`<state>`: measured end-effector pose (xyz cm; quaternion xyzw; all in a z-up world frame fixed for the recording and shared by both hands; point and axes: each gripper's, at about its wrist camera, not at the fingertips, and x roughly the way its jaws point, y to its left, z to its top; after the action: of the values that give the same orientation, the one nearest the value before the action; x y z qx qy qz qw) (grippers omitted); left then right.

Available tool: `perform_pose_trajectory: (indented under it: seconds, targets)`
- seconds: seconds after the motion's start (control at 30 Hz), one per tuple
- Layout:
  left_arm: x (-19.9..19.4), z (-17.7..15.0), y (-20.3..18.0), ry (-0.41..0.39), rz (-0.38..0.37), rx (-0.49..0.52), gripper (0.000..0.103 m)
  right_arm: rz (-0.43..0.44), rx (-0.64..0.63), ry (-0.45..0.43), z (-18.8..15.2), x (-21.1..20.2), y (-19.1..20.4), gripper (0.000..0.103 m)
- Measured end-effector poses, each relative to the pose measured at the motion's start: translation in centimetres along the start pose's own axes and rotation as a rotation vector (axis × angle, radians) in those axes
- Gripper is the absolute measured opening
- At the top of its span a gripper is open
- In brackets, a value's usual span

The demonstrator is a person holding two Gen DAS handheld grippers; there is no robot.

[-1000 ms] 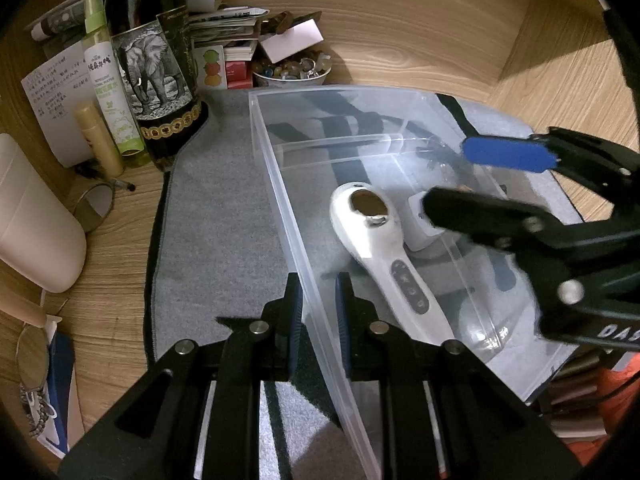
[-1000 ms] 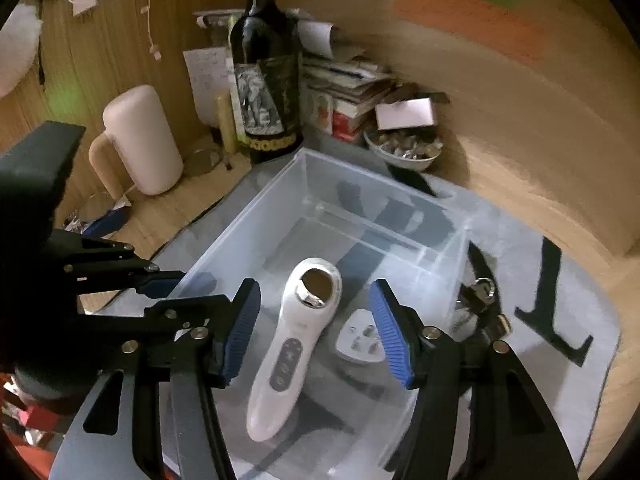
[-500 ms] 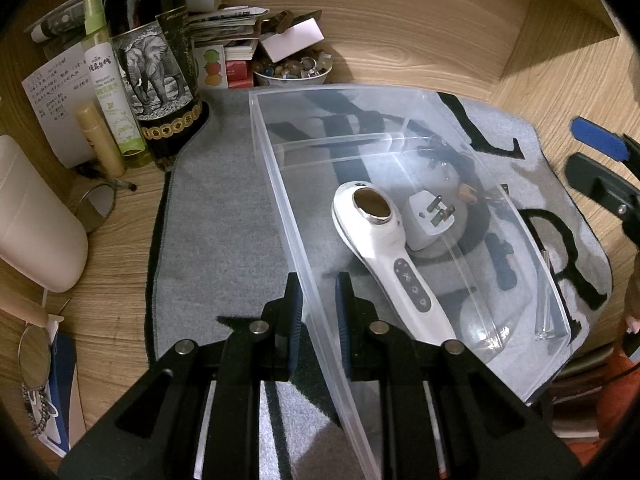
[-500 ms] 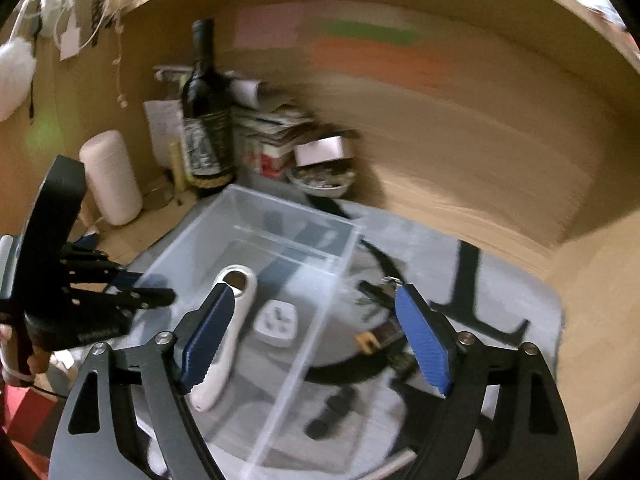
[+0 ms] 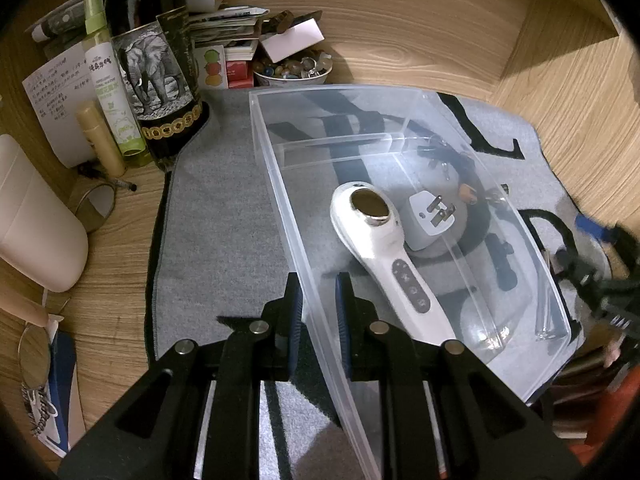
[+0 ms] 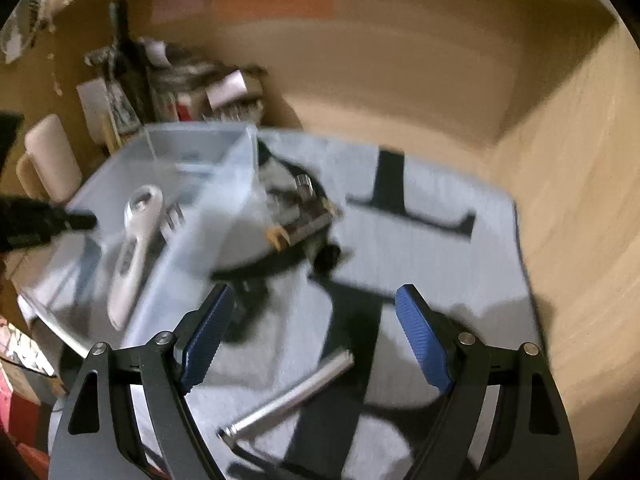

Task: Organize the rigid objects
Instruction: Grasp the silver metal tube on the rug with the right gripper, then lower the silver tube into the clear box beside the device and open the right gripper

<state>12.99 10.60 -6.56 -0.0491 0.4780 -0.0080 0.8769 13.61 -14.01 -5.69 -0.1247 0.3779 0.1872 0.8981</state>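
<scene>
Left wrist view looks steeply down, close over the bin's (image 5: 280,200) near wall. Right wrist view faces the mat (image 6: 420,248) from beside it; both show the bin.

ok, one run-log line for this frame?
left gripper: shut on clear bin wall | right gripper: open, empty, over metal rod on mat

Dim, warm indoor light. Left wrist view sharp, with glare on the clear bin (image 5: 472,168); right wrist view motion-blurred throughout. Fisheye curvature and dark vignetting at edges.
</scene>
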Motion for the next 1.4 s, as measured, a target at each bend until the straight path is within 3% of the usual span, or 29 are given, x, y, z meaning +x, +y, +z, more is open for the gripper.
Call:
perform_pose_trajectory:
  seconds: [0.2, 0.23, 0.3, 0.37, 0.47, 0.9, 1.4]
  targets:
    - [0.0, 0.0, 0.0, 0.0, 0.001, 0.0, 0.016, 0.025, 0.067, 0.12, -4.0, 2.6, -0.7, 0.078]
    - [0.0, 0.0, 0.0, 0.0, 0.0, 0.0, 0.016, 0.032, 0.073, 0.128, -4.5, 2.7, -0.7, 0.068]
    - [0.0, 0.0, 0.0, -0.001, 0.0, -0.001, 0.016, 0.057, 0.084, 0.146, -5.2, 3.0, -0.7, 0.06]
    - [-0.1, 0.0, 0.0, -0.002, 0.001, -0.002, 0.016, 0.049, 0.079, 0.125, -5.4, 2.6, -0.7, 0.037]
    - [-0.1, -0.1, 0.0, -0.002, 0.001, -0.001, 0.016, 0.052, 0.063, 0.116, -5.3, 2.5, -0.6, 0.015]
    - [-0.1, -0.1, 0.0, -0.002, 0.002, -0.001, 0.016, 0.04, 0.067, 0.038, -3.5, 1.8, -0.9, 0.014]
    - [-0.1, -0.1, 0.0, -0.002, 0.002, -0.002, 0.016, 0.084, -0.01, -0.195, 3.6, -2.9, 1.7, 0.014]
